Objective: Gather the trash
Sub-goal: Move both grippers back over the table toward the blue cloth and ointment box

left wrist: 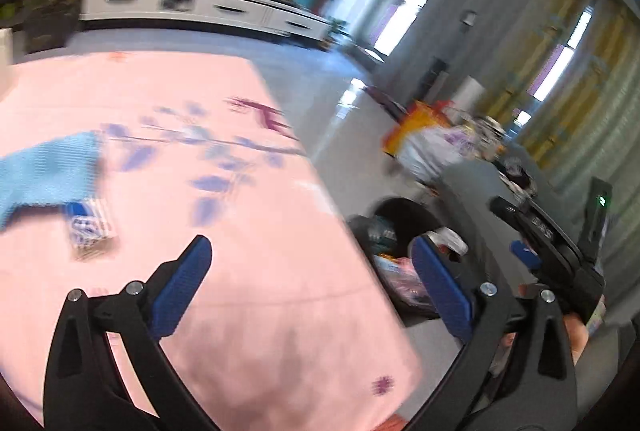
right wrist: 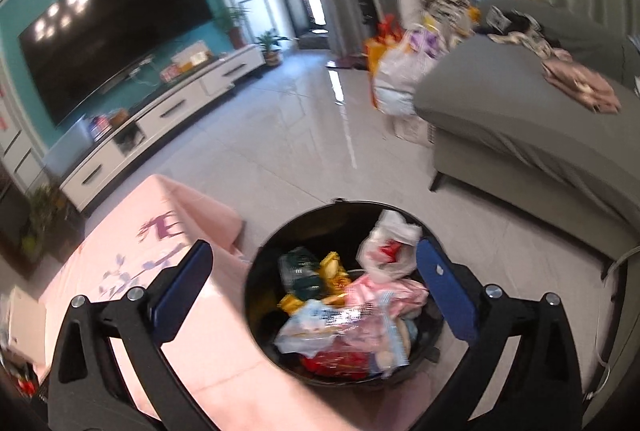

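Note:
A black round trash bin (right wrist: 264,271) stands on the floor beside the pink-clothed table (right wrist: 132,271), filled with several wrappers and bags. A white plastic bag (right wrist: 390,243) sits at its far rim. My right gripper (right wrist: 314,251) is open and empty above the bin. My left gripper (left wrist: 312,251) is open and empty over the table (left wrist: 260,231). A blue-and-white wrapper (left wrist: 89,227) lies on the table to its left, beside a blue cloth (left wrist: 44,175). The bin also shows in the left wrist view (left wrist: 400,207), with the right gripper (left wrist: 528,255) above it.
A grey sofa (right wrist: 520,119) stands right of the bin, with clothes on it. Full bags (right wrist: 396,71) sit on the floor at its far end. A white TV cabinet (right wrist: 168,111) and a television (right wrist: 112,35) line the far wall. Tiled floor lies between.

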`<action>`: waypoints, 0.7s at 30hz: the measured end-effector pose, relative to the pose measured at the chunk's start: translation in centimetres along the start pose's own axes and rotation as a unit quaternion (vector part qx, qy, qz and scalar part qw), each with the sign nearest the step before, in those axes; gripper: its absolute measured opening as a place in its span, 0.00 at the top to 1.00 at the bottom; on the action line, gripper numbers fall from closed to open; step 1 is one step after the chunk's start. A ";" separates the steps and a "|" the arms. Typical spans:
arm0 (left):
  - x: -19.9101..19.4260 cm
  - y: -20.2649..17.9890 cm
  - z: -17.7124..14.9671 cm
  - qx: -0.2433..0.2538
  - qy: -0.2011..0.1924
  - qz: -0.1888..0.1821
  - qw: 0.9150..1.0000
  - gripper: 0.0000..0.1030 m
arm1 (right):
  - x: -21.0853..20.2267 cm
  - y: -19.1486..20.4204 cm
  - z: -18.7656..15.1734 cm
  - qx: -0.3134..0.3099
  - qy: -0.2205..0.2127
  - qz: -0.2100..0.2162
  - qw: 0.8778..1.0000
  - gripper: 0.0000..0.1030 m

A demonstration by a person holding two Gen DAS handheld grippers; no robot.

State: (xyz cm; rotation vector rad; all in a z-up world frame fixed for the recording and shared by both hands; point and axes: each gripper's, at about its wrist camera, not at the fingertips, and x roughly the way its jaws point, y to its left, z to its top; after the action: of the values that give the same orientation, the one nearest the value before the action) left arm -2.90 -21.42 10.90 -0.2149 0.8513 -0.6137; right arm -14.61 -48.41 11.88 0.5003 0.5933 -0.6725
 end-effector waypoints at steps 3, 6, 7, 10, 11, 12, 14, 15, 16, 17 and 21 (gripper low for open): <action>-3.5 3.4 0.9 -0.020 -0.029 0.032 0.999 0.03 | -0.3 2.7 -0.4 -0.033 -0.002 0.015 0.999 0.03; -6.7 6.8 1.1 -0.039 -0.053 0.066 0.996 0.03 | -0.5 5.0 -0.8 -0.066 -0.003 0.024 0.998 0.03; -7.8 8.3 1.0 -0.045 -0.061 0.081 0.994 0.03 | -0.6 6.3 -1.2 -0.082 -0.006 0.027 0.996 0.03; -9.5 11.9 0.9 -0.065 -0.074 0.118 0.988 0.03 | -0.9 9.4 -2.3 -0.128 -0.011 0.039 0.991 0.03; -10.1 13.6 0.7 -0.077 -0.076 0.129 0.986 0.03 | -1.0 10.3 -2.7 -0.141 -0.013 0.043 0.989 0.03; -10.5 14.9 0.6 -0.087 -0.078 0.134 0.984 0.03 | -1.0 11.1 -3.1 -0.152 -0.014 0.049 0.987 0.03; -11.2 18.0 0.3 -0.116 -0.088 0.146 0.979 0.03 | -1.1 13.5 -4.4 -0.175 -0.017 0.073 0.982 0.03; -11.5 19.0 0.1 -0.128 -0.095 0.153 0.975 0.03 | -1.1 14.4 -4.9 -0.182 -0.016 0.086 0.979 0.03; -11.7 19.9 0.0 -0.137 -0.101 0.161 0.972 0.03 | -1.1 15.7 -5.7 -0.194 -0.012 0.108 0.975 0.03; -11.6 20.9 0.0 -0.141 -0.098 0.169 0.971 0.03 | -0.9 17.1 -6.7 -0.206 -0.003 0.131 0.970 0.03; -10.4 23.3 0.1 -0.158 -0.084 0.171 0.969 0.03 | 0.2 21.9 -10.3 -0.252 0.051 0.201 0.945 0.03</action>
State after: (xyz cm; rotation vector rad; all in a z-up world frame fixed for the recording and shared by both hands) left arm 1.77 3.51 7.91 -0.3949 0.7945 -0.1318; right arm -2.78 -27.43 9.39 0.1633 0.7067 -0.0927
